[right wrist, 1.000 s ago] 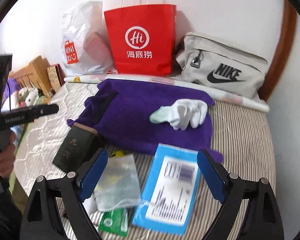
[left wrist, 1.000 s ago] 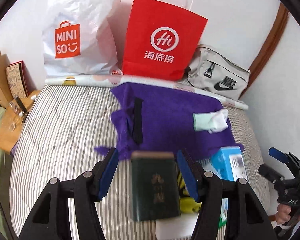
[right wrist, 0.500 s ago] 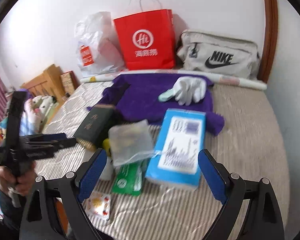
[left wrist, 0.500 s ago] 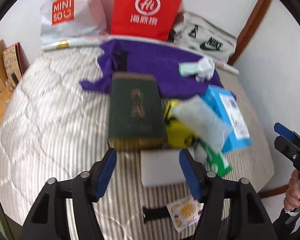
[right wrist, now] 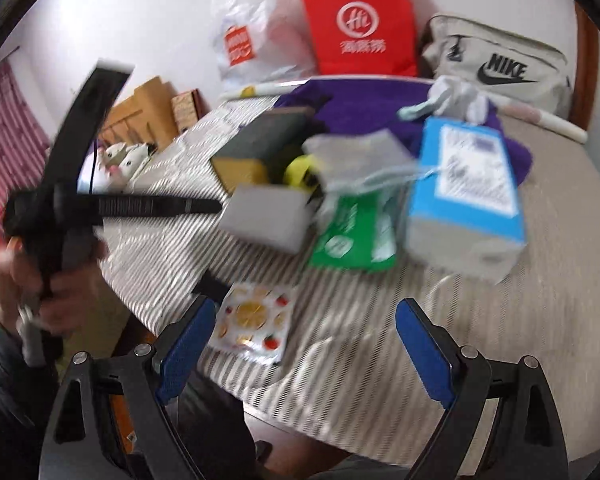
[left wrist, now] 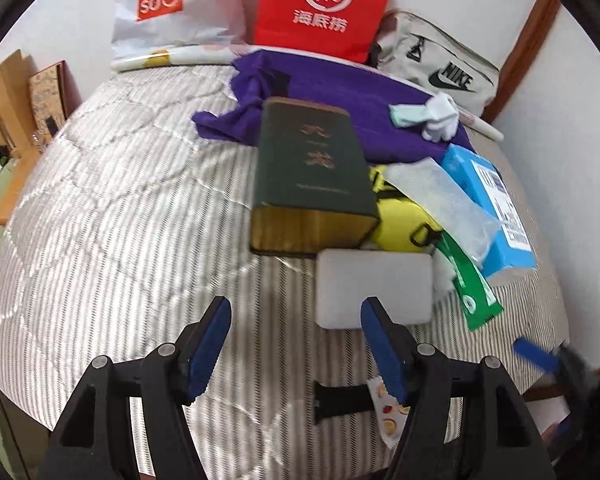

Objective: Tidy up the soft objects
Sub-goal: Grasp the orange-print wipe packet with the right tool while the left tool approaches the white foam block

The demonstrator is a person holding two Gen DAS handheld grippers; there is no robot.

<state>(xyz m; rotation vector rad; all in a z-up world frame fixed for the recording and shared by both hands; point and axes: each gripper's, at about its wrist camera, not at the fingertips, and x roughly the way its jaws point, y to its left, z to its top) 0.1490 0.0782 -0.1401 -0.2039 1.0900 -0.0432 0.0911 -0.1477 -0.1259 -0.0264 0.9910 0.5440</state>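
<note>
On the striped bed lie a purple cloth (left wrist: 340, 96), white gloves (left wrist: 432, 116) on top of it, a white foam block (left wrist: 374, 288) and a blue tissue pack (left wrist: 488, 208). My left gripper (left wrist: 296, 340) hangs open over bare bedding, with the foam block just past its right finger. My right gripper (right wrist: 304, 352) is wide open and empty above the bed's near edge. A fruit-print packet (right wrist: 256, 324) lies just ahead of its left finger. The right wrist view is smeared by motion.
A green book (left wrist: 312, 176), a yellow item (left wrist: 400, 220), a clear bag (left wrist: 440, 200) and a green packet (left wrist: 472, 284) crowd the middle. A white Miniso bag (left wrist: 160, 4), a red paper bag (left wrist: 324, 4) and a beige Nike bag (left wrist: 440, 64) stand by the wall. A hand (right wrist: 48, 280) holds the left tool.
Both grippers have pulled back toward the bed's near edge and dropped lower. The foam block and fruit-print packet have come into view. Nothing was gripped.
</note>
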